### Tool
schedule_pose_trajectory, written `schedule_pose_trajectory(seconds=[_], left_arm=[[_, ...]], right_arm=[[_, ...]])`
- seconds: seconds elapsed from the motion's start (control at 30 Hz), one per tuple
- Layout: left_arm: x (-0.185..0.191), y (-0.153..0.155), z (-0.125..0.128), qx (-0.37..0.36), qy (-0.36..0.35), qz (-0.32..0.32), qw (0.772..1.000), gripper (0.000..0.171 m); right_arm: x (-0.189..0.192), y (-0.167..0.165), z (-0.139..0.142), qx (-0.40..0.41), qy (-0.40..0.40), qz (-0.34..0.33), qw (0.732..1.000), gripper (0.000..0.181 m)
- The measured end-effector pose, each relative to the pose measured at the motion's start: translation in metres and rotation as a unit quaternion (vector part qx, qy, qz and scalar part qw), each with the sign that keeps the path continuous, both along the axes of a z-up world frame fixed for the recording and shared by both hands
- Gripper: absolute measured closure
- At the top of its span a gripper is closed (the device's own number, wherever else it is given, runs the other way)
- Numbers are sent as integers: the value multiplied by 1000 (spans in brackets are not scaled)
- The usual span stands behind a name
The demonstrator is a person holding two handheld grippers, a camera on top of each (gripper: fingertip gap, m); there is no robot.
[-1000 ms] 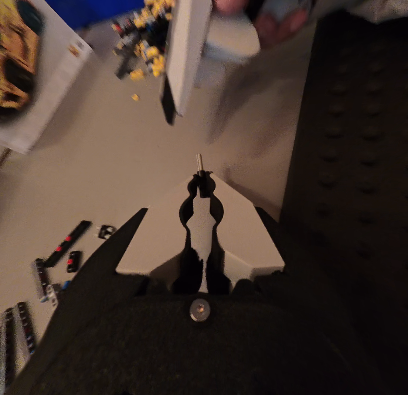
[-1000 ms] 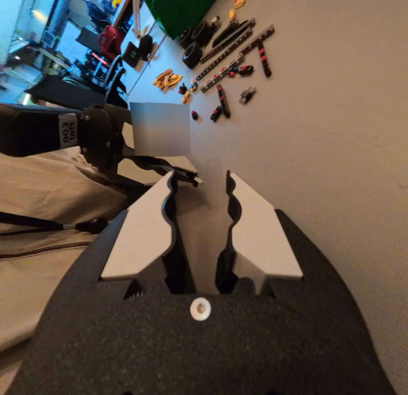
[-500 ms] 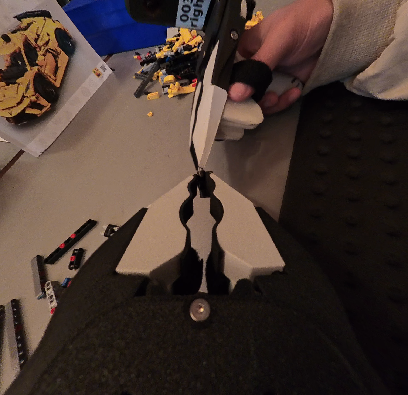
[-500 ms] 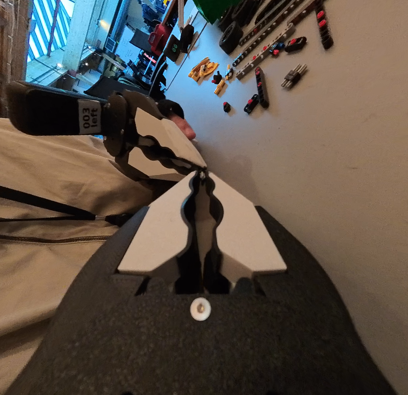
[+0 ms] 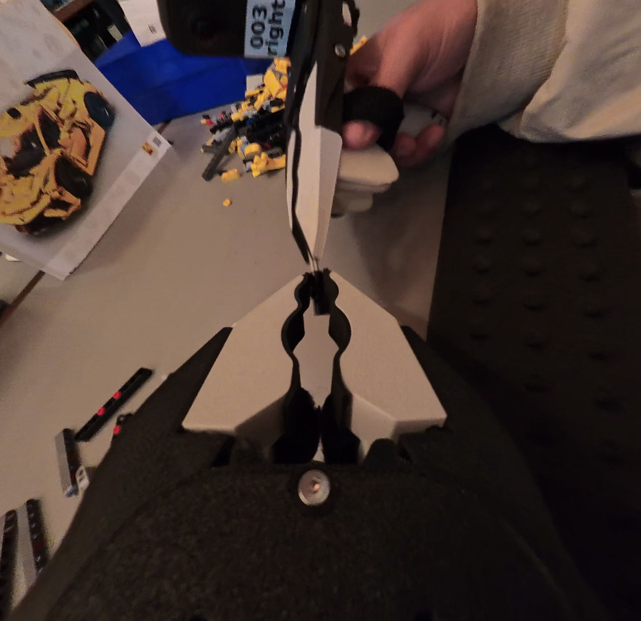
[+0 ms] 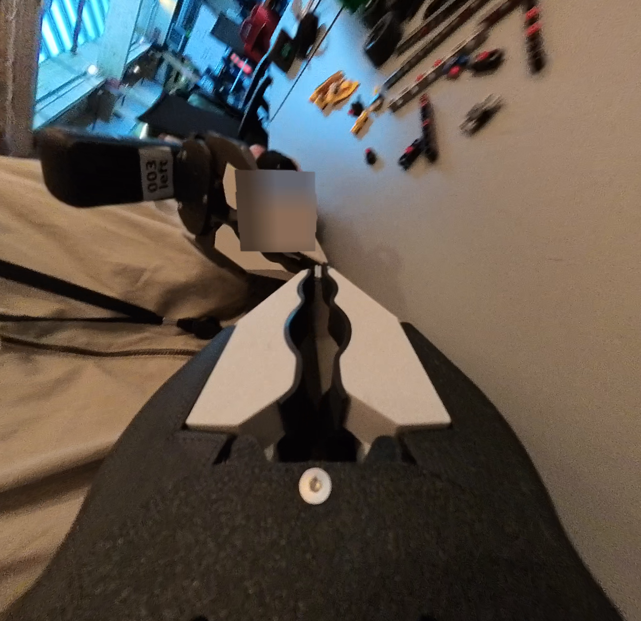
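My left gripper (image 5: 317,275) is shut on a small black building-toy piece (image 5: 321,301) with a thin grey pin (image 5: 316,265) sticking out of its front. My right gripper (image 5: 309,254) comes down from above, tip to tip with the left, and is shut on the free end of that pin. In the right wrist view my right gripper (image 6: 317,271) pinches the light grey pin end (image 6: 317,269). The left gripper's fingertips (image 6: 295,257) meet it from the left, partly behind a blurred patch. Both are held above a grey table (image 5: 180,257).
A box with a yellow car picture (image 5: 52,153), a blue bin (image 5: 173,80) and a pile of yellow and black pieces (image 5: 256,136) lie beyond. A dark studded plate (image 5: 537,292) is on the right. Black beams with red pins (image 5: 114,403) (image 6: 426,129) and a tyre (image 6: 381,39) lie on the table.
A second ago my right gripper was open and apart from the left. It came to the left gripper's tip and shut on the grey pin. Both have since shifted slightly together.
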State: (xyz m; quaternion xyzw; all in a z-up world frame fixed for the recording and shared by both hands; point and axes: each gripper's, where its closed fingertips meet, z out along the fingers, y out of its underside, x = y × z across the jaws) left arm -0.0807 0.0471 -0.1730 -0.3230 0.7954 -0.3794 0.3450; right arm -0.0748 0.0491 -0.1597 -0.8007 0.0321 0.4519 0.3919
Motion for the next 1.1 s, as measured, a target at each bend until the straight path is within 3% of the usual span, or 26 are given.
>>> schedule_pose_trajectory(seconds=[0.07, 0.17, 0.23, 0.3, 0.37, 0.47, 0.6, 0.63, 0.7, 0.8, 0.87, 0.9, 0.97, 1.03, 1.1], left_arm=[[-5, 14, -13, 27, 22, 11, 999, 165], [-4, 11, 19, -73, -22, 7, 997, 165], [1, 11, 21, -103, -13, 7, 995, 164], [5, 11, 25, -134, -9, 16, 991, 164], [6, 12, 23, -165, 10, 21, 986, 164], [10, 23, 32, -233, 8, 40, 972, 164], [11, 40, 53, -381, 14, 46, 923, 164], [11, 44, 58, -419, 16, 44, 907, 164], [10, 54, 69, -503, 21, 33, 863, 164], [6, 65, 81, -633, 52, 0, 773, 165], [6, 72, 82, -685, 72, -11, 725, 165], [6, 75, 81, -694, 74, -6, 716, 164], [6, 79, 79, -690, 68, 3, 721, 165], [6, 77, 76, -673, 67, 12, 737, 165], [7, 71, 71, -653, 77, 17, 753, 165]], right_arm=[[66, -13, 22, 25, 32, -113, 993, 178], [137, -57, 42, 26, -55, -206, 977, 178], [191, -72, 58, 36, -162, -319, 933, 177], [241, -96, 48, -23, -280, -395, 874, 177], [275, -120, 28, -99, -360, -421, 826, 177], [296, -133, 21, -106, -389, -450, 797, 159], [304, -153, 21, -128, -454, -463, 751, 154], [299, -150, 27, -115, -470, -455, 747, 152], [266, -116, 42, -41, -479, -401, 780, 143], [157, -34, 66, 134, -413, -280, 856, 125], [76, 10, 68, 230, -386, -193, 872, 113], [47, 26, 62, 245, -396, -164, 870, 112], [10, 52, 50, 259, -421, -147, 857, 106], [-7, 66, 49, 281, -445, -161, 835, 116], [-11, 71, 47, 302, -495, -167, 797, 118]])
